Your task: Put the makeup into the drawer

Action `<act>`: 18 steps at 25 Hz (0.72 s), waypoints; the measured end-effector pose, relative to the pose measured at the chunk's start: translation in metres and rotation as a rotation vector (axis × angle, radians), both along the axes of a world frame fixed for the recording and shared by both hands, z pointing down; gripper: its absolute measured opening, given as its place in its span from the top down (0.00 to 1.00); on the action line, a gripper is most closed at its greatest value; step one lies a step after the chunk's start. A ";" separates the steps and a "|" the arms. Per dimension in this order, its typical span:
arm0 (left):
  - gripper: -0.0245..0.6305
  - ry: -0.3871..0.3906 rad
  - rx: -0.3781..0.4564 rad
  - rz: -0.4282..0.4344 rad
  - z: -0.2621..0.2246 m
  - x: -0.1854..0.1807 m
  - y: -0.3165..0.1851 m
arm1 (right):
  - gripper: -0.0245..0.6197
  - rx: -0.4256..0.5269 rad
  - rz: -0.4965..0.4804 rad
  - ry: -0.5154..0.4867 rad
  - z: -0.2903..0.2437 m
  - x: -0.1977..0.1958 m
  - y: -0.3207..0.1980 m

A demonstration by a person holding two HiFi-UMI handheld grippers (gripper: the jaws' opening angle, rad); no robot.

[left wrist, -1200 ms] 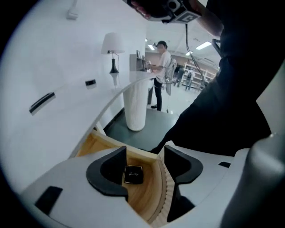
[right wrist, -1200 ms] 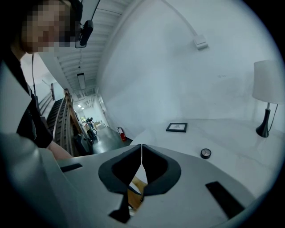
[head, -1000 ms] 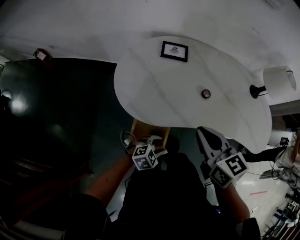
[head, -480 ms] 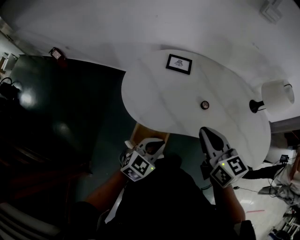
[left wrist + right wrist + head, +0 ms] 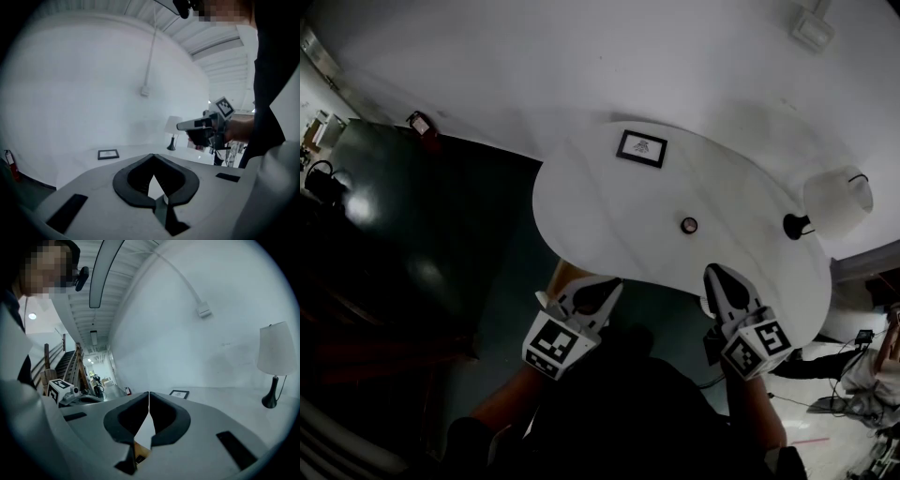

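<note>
- While both claws hung near the table's front edge, neither held anything: the left gripper (image 5: 152, 158) had its jaws pressed tip to tip, with only bare tabletop showing through the gap behind the tips.
- Right gripper (image 5: 148, 395) was the same, jaws together along a thin seam and nothing between the pads.
- Head view placed both claws just off the front edge of the white table (image 5: 609, 220), pointing toward it, left and right well apart.
- A sliver of tan wood (image 5: 561, 275) showed under the table edge beside the left claw. Probably the drawer, but its inside was hidden, so its contents could not be read.
- Likely makeup piece: one small round item (image 5: 688, 225) lying on the tabletop, apart from both claws and nearer the right one.
- Its look: flat and disc-like, dark rim, paler reddish centre. Too small to tell lid from base, or any label.
- Elsewhere on the table: a framed picture (image 5: 641, 148) near the far edge and a lamp (image 5: 834, 200) at the right end.
- Progress, as judged: the round item was not yet picked up. Left to do: grasp it, carry it down to the drawer, release.
</note>
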State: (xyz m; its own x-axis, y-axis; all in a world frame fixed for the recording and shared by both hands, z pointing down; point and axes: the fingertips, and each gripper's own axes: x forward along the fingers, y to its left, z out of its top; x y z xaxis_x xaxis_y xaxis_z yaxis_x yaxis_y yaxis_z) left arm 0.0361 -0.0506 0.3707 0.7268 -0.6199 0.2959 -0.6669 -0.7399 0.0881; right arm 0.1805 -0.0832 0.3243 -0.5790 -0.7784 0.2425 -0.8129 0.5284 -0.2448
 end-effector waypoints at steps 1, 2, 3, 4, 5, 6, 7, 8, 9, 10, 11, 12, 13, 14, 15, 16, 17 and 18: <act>0.95 0.012 0.017 -0.013 -0.009 0.002 -0.001 | 0.94 0.001 0.005 0.001 0.000 0.006 0.001; 0.95 0.026 0.036 -0.028 -0.018 0.003 -0.002 | 0.94 0.004 0.009 -0.002 0.000 0.011 0.001; 0.95 0.042 0.058 -0.043 -0.027 0.005 -0.003 | 0.94 0.010 0.010 -0.012 -0.001 0.014 0.002; 0.95 0.057 0.079 -0.060 -0.036 0.006 -0.005 | 0.94 0.019 0.009 -0.029 -0.003 0.016 0.003; 0.95 0.072 0.098 -0.076 -0.044 0.007 -0.007 | 0.94 0.027 0.007 -0.041 -0.004 0.018 0.004; 0.95 0.091 0.113 -0.095 -0.051 0.008 -0.009 | 0.94 0.033 0.005 -0.038 -0.003 0.020 0.005; 0.95 0.113 0.122 -0.114 -0.057 0.008 -0.012 | 0.93 0.035 0.004 -0.026 -0.001 0.022 0.006; 0.95 0.132 0.126 -0.128 -0.062 0.007 -0.014 | 0.94 0.034 0.003 -0.017 0.002 0.023 0.007; 0.95 0.145 0.126 -0.139 -0.066 0.005 -0.016 | 0.93 0.031 0.004 -0.010 0.004 0.024 0.007; 0.95 0.147 0.122 -0.147 -0.067 0.002 -0.017 | 0.93 0.025 0.007 -0.002 0.007 0.024 0.006; 0.95 0.144 0.118 -0.153 -0.067 -0.003 -0.020 | 0.93 0.018 0.011 0.008 0.010 0.024 0.005; 0.95 0.142 0.115 -0.160 -0.067 -0.008 -0.022 | 0.93 0.010 0.016 0.019 0.015 0.023 0.002; 0.95 0.146 0.114 -0.168 -0.067 -0.014 -0.024 | 0.93 0.001 0.019 0.027 0.019 0.020 0.000; 0.95 0.151 0.114 -0.174 -0.068 -0.020 -0.025 | 0.93 -0.009 0.019 0.031 0.024 0.017 -0.003; 0.95 0.153 0.116 -0.180 -0.069 -0.026 -0.027 | 0.93 -0.019 0.016 0.035 0.028 0.013 -0.007; 0.95 0.151 0.118 -0.183 -0.069 -0.032 -0.029 | 0.93 -0.031 0.013 0.050 0.033 0.009 -0.011; 0.95 0.147 0.119 -0.182 -0.068 -0.037 -0.030 | 0.91 -0.045 0.010 0.075 0.038 0.006 -0.015; 0.95 0.142 0.121 -0.179 -0.067 -0.041 -0.031 | 0.87 -0.059 0.007 0.101 0.043 0.003 -0.018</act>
State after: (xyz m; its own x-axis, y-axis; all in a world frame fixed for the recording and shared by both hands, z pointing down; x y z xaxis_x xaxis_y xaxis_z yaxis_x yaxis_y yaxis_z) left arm -0.0048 -0.0817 0.3041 0.6315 -0.7669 0.1141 -0.7753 -0.6223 0.1082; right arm 0.1831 -0.1017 0.3672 -0.5440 -0.7650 0.3447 -0.8386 0.5098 -0.1920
